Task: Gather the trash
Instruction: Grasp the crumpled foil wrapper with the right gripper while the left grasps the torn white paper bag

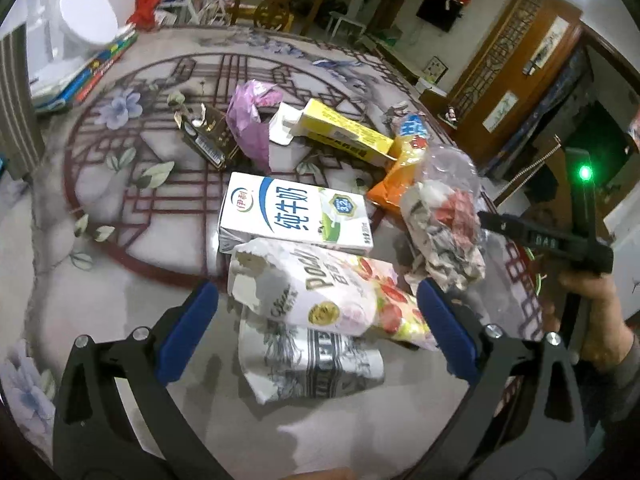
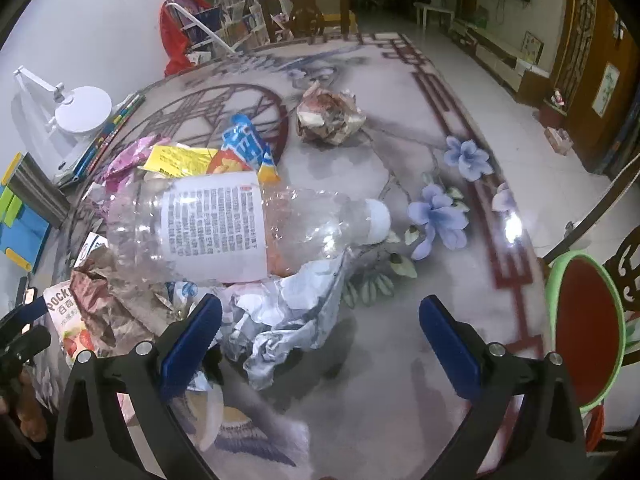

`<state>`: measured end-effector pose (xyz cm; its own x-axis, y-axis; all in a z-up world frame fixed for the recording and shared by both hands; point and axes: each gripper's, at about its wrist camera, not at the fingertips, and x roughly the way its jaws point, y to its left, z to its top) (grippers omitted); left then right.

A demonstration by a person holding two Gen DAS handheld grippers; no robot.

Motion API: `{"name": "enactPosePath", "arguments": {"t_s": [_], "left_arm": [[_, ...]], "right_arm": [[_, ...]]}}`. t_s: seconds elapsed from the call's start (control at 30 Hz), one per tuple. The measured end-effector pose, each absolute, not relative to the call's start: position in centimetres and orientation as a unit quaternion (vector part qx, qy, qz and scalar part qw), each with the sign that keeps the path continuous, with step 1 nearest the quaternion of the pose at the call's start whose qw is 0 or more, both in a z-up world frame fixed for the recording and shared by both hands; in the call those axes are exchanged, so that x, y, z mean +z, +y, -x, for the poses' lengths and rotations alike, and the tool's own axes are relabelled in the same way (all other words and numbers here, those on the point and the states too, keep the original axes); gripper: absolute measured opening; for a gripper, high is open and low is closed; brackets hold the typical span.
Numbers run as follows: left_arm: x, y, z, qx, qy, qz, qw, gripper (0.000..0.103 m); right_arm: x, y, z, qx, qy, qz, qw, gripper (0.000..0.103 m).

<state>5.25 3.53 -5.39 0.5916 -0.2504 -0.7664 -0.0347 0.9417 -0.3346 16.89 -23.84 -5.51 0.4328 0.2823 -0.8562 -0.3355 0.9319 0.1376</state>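
1. The trash lies in a loose heap on the patterned tabletop (image 1: pixel 120 288): a milk carton (image 1: pixel 294 212), a snack box (image 1: pixel 324 296), a yellow box (image 1: pixel 344 128), a pink bag (image 1: pixel 248 116), an orange wrapper (image 1: pixel 394 184) and a clear plastic bottle (image 2: pixel 240 228).
2. The left gripper (image 1: pixel 318 334) is wide open and holds nothing; its blue fingers (image 1: pixel 188 332) stand either side of the near end of the snack box, which lies directly ahead, its long axis running left to right across the gap.
3. The right gripper (image 2: pixel 320 340) is also spread open and empty. A piece of crumpled paper (image 2: pixel 296 312) lies between its fingers, closer to the left one, with the bottle just beyond, lying on its side with its cap pointing right.
4. A separate ball of crumpled paper (image 2: pixel 330 118) sits well apart on the far side of the tabletop.
5. Judging by position, the left gripper is nearer the snack box and the right one nearer the crumpled paper; each seems to need only a slight advance before closing.
6. Both grippers tilt down toward the tabletop from the near edge.
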Motion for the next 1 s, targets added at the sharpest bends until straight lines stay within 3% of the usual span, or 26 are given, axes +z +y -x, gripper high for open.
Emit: {"name": "enactPosePath", "arguments": {"t_s": [0.13, 0.2, 0.27, 0.43, 0.53, 1.0], "left_arm": [[-6.3, 3.8, -6.3, -0.058, 0.462, 0.176, 0.867, 0.095], [-6.6, 3.6, -6.6, -0.058, 0.469, 0.175, 0.864, 0.084], [-6.9, 3.4, -6.6, -0.061, 0.473, 0.178, 0.861, 0.071], [-6.7, 3.5, -6.6, -0.063, 0.465, 0.181, 0.865, 0.055], [-6.3, 3.5, -6.4, -0.065, 0.457, 0.183, 0.868, 0.048], [-2.7, 3.9, -4.6, -0.056, 0.391, 0.169, 0.903, 0.029]], "right_arm": [[-6.4, -23.5, -16.9, 0.19, 0.512, 0.022, 0.837, 0.094], [-6.5, -23.6, -17.0, 0.192, 0.513, 0.018, 0.836, 0.092], [-6.6, -23.7, -17.1, 0.199, 0.516, 0.008, 0.833, 0.087], [-6.6, -23.0, -16.9, 0.228, 0.519, 0.005, 0.824, 0.062], [-6.3, -22.6, -16.5, 0.238, 0.513, 0.012, 0.825, 0.053], [-4.0, -24.1, -14.9, 0.252, 0.482, 0.006, 0.839, 0.046]]}}
